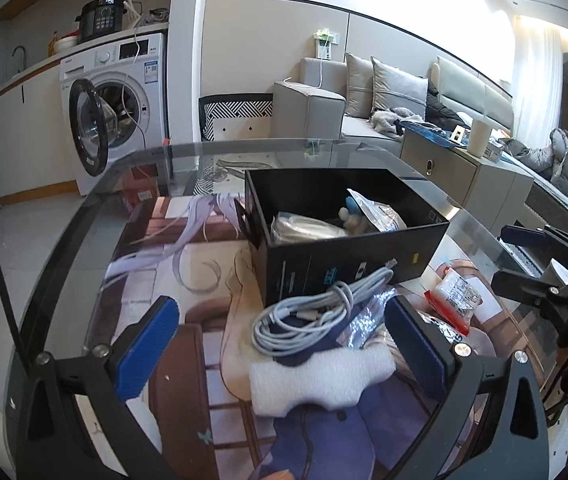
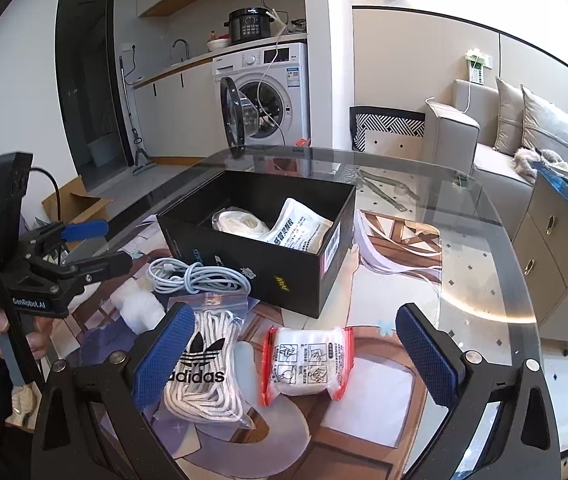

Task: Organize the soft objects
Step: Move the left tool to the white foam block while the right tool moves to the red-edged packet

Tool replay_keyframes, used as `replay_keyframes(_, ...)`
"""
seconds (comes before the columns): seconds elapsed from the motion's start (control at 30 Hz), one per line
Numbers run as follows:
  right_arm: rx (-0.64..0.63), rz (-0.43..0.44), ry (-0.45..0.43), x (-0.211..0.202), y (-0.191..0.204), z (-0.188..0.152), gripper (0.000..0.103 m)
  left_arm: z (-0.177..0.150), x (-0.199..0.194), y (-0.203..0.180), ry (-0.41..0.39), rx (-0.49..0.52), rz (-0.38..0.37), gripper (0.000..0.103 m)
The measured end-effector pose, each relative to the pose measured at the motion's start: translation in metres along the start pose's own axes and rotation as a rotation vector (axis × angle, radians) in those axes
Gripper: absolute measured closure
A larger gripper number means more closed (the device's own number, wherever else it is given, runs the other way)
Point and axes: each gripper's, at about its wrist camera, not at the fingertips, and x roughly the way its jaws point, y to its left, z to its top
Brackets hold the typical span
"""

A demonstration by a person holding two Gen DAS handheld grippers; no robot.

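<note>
A black box (image 1: 347, 256) (image 2: 284, 276) stands on the glass table and holds a white bundle (image 2: 240, 222), a white packet (image 2: 299, 230) and a small plush (image 1: 349, 216). In front of it lie a grey coiled cable (image 1: 307, 312) (image 2: 200, 278), a white foam piece (image 1: 315, 376) (image 2: 140, 306), an adidas bag of white laces (image 2: 208, 364) and a red-edged white packet (image 2: 307, 362) (image 1: 453, 294). My left gripper (image 1: 280, 348) is open above the cable and foam. My right gripper (image 2: 295, 348) is open above the laces bag and red-edged packet.
The round glass table (image 2: 479, 264) lies over a printed mat. A washing machine (image 1: 120, 96) with its door open stands behind. A sofa (image 1: 367, 104) and a low cabinet (image 2: 551, 240) are to the right. A cardboard box (image 2: 76, 200) sits on the floor at left.
</note>
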Motion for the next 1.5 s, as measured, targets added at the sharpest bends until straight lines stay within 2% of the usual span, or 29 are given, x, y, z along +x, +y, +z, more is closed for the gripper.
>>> replay_keyframes(0.7, -0.012, 0.002, 0.090, 0.014, -0.001, -0.013, 0.001, -0.020, -0.004, -0.007, 0.040, 0.037, 0.022, 0.000)
replay_keyframes(1.13, 0.001, 0.003, 0.125, 0.019, -0.005, -0.020, 0.001, -0.032, 0.012, -0.019, 0.134, 0.089, -0.003, 0.000)
replay_keyframes(1.5, 0.033, 0.012, 0.152, 0.028, -0.010, -0.023, 0.001, -0.031, 0.017, -0.021, 0.164, 0.031, -0.067, 0.000)
